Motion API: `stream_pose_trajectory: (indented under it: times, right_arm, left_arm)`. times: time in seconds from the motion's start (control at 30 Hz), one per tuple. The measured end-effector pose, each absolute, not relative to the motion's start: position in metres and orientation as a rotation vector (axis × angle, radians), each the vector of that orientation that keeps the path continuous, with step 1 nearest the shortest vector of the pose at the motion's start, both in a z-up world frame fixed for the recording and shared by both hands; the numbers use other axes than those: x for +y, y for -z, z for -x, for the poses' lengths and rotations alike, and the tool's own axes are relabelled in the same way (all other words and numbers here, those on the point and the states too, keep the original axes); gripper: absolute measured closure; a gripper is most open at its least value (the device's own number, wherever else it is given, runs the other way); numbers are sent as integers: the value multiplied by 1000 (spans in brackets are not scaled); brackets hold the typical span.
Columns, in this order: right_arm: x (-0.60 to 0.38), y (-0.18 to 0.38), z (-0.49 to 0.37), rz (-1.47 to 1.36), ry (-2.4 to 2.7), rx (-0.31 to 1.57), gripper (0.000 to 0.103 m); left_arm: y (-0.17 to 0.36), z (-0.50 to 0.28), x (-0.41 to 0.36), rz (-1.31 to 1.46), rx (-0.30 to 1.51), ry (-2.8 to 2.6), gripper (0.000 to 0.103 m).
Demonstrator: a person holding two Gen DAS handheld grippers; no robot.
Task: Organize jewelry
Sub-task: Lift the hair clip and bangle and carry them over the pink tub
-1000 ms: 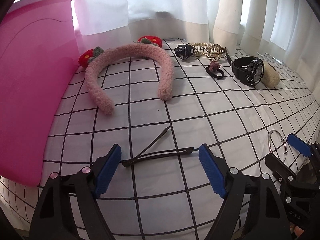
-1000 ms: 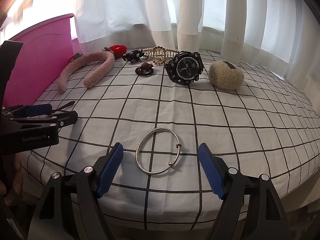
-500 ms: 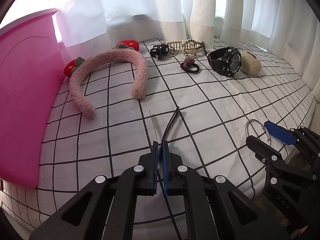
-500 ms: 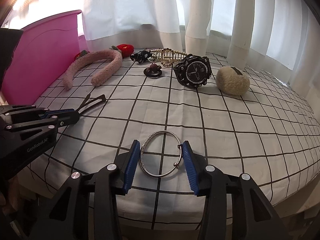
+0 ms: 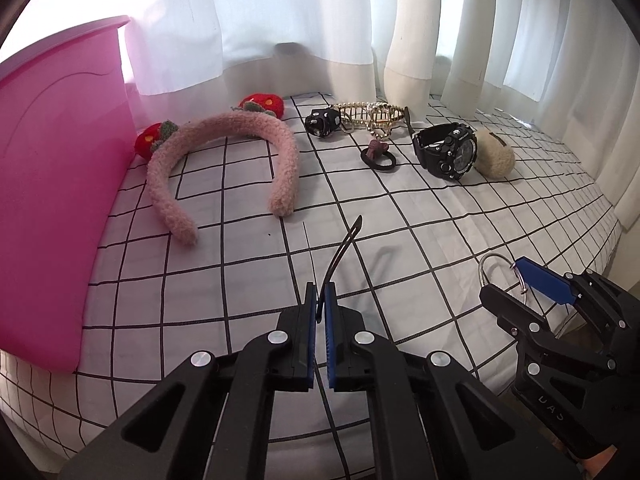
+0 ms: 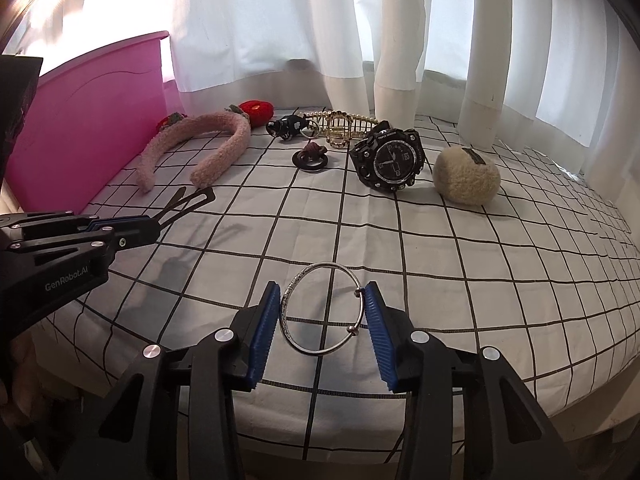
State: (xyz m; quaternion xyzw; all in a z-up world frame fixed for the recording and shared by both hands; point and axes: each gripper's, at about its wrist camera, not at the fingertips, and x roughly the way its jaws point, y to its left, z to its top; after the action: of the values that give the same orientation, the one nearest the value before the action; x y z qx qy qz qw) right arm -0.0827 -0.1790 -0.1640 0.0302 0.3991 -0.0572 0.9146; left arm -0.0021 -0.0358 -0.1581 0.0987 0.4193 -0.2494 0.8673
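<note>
A thin black hair clip (image 5: 345, 242) sticks forward out of my left gripper (image 5: 320, 292), which is shut on its near end. The clip's tip hangs above the checked cloth and casts a shadow. From the right wrist view the same clip (image 6: 188, 202) juts from the left gripper (image 6: 157, 224) at the left. My right gripper (image 6: 322, 288) is shut on a silver bangle (image 6: 326, 265), one blue pad pressing each side of the ring. The bangle (image 5: 485, 270) and right gripper (image 5: 504, 280) also show at the lower right of the left wrist view.
A pink box (image 5: 52, 184) stands along the left. At the back lie a fluffy pink headband (image 5: 224, 136), red strawberry clips (image 5: 262, 104), a gold pearl claw clip (image 5: 372, 114), a black hair tie (image 5: 378, 158), a black watch (image 5: 448, 152) and a beige fluffy piece (image 5: 494, 156). White curtains hang behind.
Both grippers have shut from wide open: the left on the hair clip, which turned to point forward and came off the cloth, the right on the bangle.
</note>
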Motion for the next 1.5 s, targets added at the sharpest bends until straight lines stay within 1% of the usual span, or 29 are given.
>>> stream_pose_trajectory:
  times: [0.2,0.37,0.77,1.03,1.13,1.27,1.4,1.5]
  right_arm:
    - [-182,146,82,-58,97,808,61]
    - [-187,120,80,-51,63,788,61]
    - [-187,24,64,5,-119,697,61]
    - [-146,-35,11,43,-285,604,61]
    - [-119,-51,-15,61,-333,564,61]
    - [-82,-64,-57,42,-411,557,61]
    - [-47,-70,-95,33,-477,574,61]
    - [-21,-64,-121,49,-539,625,61]
  left_arm:
    - [137,6,-37,-186,866,508,98]
    - [108,13,-38,-164,849,492,98]
    - [3,28,-16,-31,784,340,98]
    - [-51,8,29,17,706,207,98]
    - [-62,-8,52,43,672,169,98]
    - [-65,-35,84,41,660,99,98]
    - [-61,-62,118,48,697,40,98]
    - [-55,-77,141,72,733,-8,98]
